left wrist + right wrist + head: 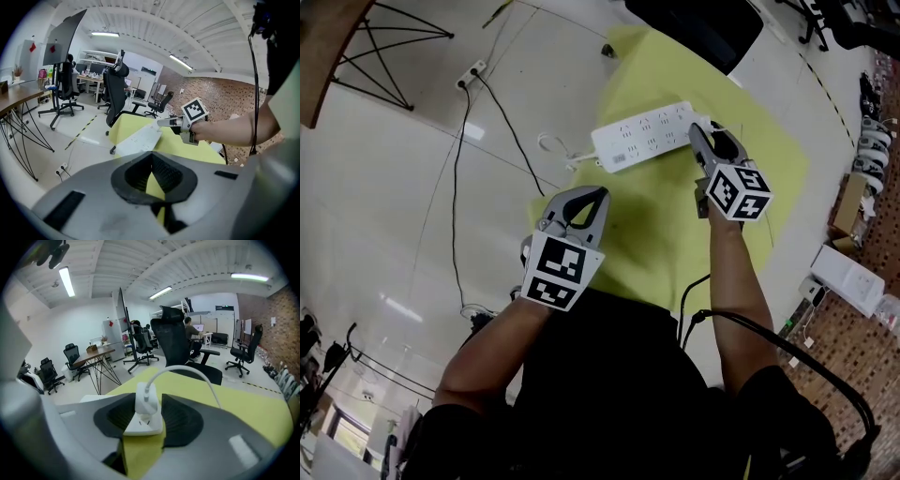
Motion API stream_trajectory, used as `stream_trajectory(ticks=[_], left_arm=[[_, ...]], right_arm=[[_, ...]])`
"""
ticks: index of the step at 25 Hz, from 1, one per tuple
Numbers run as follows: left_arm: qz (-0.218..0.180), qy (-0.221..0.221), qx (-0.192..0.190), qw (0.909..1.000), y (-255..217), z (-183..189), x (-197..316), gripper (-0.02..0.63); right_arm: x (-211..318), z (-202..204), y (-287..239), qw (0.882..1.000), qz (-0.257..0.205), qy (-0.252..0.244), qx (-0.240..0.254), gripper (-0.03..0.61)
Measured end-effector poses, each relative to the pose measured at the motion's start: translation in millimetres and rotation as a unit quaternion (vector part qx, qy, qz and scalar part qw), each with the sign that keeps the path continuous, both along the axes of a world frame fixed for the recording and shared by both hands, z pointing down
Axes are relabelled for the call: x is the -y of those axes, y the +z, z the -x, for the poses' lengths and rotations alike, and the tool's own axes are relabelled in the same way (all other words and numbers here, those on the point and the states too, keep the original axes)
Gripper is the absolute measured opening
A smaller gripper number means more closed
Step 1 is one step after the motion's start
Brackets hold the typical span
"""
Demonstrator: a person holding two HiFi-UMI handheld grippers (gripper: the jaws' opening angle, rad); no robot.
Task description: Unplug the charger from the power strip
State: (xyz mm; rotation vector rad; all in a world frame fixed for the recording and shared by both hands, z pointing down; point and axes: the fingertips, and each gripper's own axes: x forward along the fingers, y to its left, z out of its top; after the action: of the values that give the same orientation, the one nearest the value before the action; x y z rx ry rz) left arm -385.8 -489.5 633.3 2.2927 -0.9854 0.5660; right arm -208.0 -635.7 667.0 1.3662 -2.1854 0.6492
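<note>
A: Where is the charger?

B: The charger (pixel 147 397) is plugged into the right end of the power strip (pixel 645 136), which lies flat across the far part of the yellow bench (pixel 656 216). Its white cable (pixel 179 365) arcs up out of it and drops away to the right.

A: And the right gripper?

B: The right gripper (pixel 701 136) is at that right end. Its two jaws are closed in on the charger, one dark pad against each side, and the plug is seated in its socket.

A: What about the left one?

B: The left gripper (pixel 600 194) hovers over the near left corner of the bench, apart from the power strip. Its jaws meet at the tips and nothing is between them. Only yellow cloth shows through the opening behind the tips.
</note>
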Motion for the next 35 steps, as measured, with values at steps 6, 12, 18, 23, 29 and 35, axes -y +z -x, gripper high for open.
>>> stream_trajectory(ticks=[6, 12, 18, 23, 29, 35], left_arm=[[-0.001, -0.021, 0.003, 0.9998, 2.1, 13.8, 8.8, 0.006], [-0.002, -0.018, 0.005, 0.9998, -2.3, 10.0, 6.4, 0.006], [-0.010, -0.011, 0.005, 0.9999, -11.0, -0.2, 1.2, 0.006], [-0.014, -0.007, -0.002, 0.9999, -18.4, -7.9, -4.0, 0.006], [0.009, -0.035, -0.035, 0.9987, -19.7, -10.7, -15.2, 0.006], [0.001, -0.018, -0.028, 0.9994, -20.5, -17.1, -36.1, 0.006]], right_arm=[[1.5, 5.8, -0.7, 1.000, -0.006, -0.003, -0.015, 0.141], [2.5, 2.0, -17.3, 1.000, -0.023, 0.005, -0.005, 0.138], [-17.7, -5.0, -30.2, 1.000, -0.019, 0.002, 0.012, 0.138], [-52.2, -16.5, -30.5, 1.000, 0.000, 0.004, 0.020, 0.138], [-91.4, -25.6, -26.3, 0.997, 0.041, 0.023, 0.068, 0.138], [-141.4, -12.6, -10.5, 0.983, 0.121, 0.033, 0.134, 0.138]])
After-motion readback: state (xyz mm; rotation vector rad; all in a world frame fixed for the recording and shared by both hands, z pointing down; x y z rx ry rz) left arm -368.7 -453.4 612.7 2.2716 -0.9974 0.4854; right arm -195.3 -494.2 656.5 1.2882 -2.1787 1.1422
